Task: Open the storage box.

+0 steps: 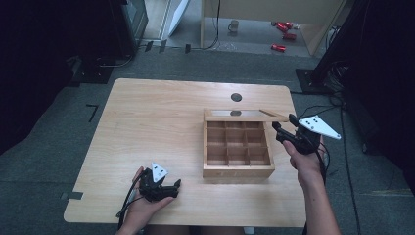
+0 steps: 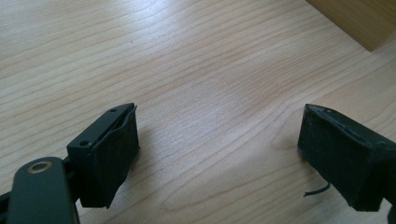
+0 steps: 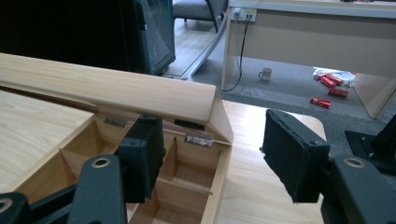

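We have the box (image 1: 238, 149) at centre-right of the high view, on the desk (image 1: 147, 127), its lid (image 1: 242, 115) raised on the far-side hinges so the nine compartments lie open to us. They look empty.

Our right gripper (image 1: 284, 128) sits at the lid's right end, right of centre in that view. In the right gripper view its left jaw stands under the lid's (image 3: 116, 91) edge and over the box's (image 3: 196, 172) inside, the right jaw outside the box wall. The jaws are parted and no pad presses on wood, so we judge the gripper is released, placed there to prop or swing the lid rather than pinch it.

Our left gripper (image 1: 169, 188) rests at lower left, jaws spread wide over bare desk (image 2: 196, 84), holding nothing; it seems parked clear of the hinge work.
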The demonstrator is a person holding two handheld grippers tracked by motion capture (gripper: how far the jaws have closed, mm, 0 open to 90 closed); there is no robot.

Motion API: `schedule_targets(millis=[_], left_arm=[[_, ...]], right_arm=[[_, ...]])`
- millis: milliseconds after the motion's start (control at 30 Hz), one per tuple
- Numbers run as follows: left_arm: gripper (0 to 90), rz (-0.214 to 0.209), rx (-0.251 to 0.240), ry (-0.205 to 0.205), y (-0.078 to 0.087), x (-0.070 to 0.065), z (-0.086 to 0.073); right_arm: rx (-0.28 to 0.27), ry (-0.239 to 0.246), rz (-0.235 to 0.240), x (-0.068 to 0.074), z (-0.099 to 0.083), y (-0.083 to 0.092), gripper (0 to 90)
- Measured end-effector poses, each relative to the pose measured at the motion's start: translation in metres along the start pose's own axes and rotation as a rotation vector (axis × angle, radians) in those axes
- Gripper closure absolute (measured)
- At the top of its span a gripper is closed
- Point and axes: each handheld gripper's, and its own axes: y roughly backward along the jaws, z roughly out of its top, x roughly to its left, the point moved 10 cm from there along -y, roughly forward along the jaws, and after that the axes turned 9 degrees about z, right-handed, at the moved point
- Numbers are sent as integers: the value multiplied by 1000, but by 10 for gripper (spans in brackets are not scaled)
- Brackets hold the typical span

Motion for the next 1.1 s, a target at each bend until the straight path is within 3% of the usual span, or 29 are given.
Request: schedule_targets(millis=[267, 467, 633, 933, 1100], left_arm=[[128, -2, -1, -1, 0, 0, 0], [131, -3, -2, -1, 0, 0, 0], [137, -3, -4, 3, 0, 0, 0], [139, -4, -3, -1, 1, 0, 0], [139, -4, -7, 5, 0, -1, 0]], right_arm=[[4, 3, 6, -1, 7, -6, 396], [4, 28, 25, 2, 9, -13, 471], [-11, 18, 48, 1, 15, -18, 482], [-24, 43, 55, -4, 28, -31, 520], [-49, 31, 29, -14, 38, -36, 655]])
